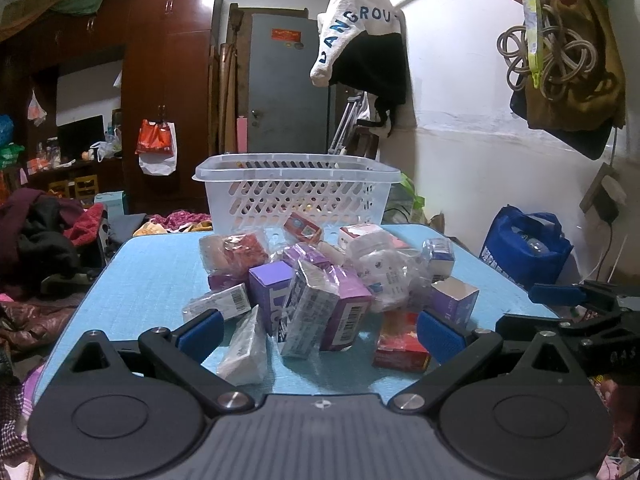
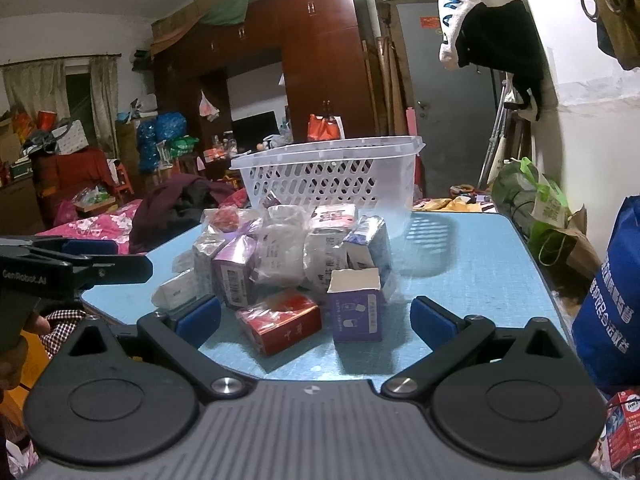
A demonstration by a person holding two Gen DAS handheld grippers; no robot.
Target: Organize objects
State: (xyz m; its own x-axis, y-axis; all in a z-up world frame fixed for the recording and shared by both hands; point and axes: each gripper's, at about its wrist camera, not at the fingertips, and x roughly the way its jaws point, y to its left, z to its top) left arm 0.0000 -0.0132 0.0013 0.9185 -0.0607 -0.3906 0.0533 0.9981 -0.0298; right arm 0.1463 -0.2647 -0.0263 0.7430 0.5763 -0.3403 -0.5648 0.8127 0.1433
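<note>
While both tools stood apart and empty, your left tool [image 1: 320, 332] and right tool [image 2: 316, 320] faced the pile [image 1: 320, 280] mid-bench [image 1: 152, 272], with the basket [image 1: 296, 192] at twelve o'clock, presumably awaiting boxes.

A blue table [image 1: 152, 272] carries a heap of boxes [image 1: 316, 280]. A white basket [image 1: 296, 196] stands behind them.
</note>
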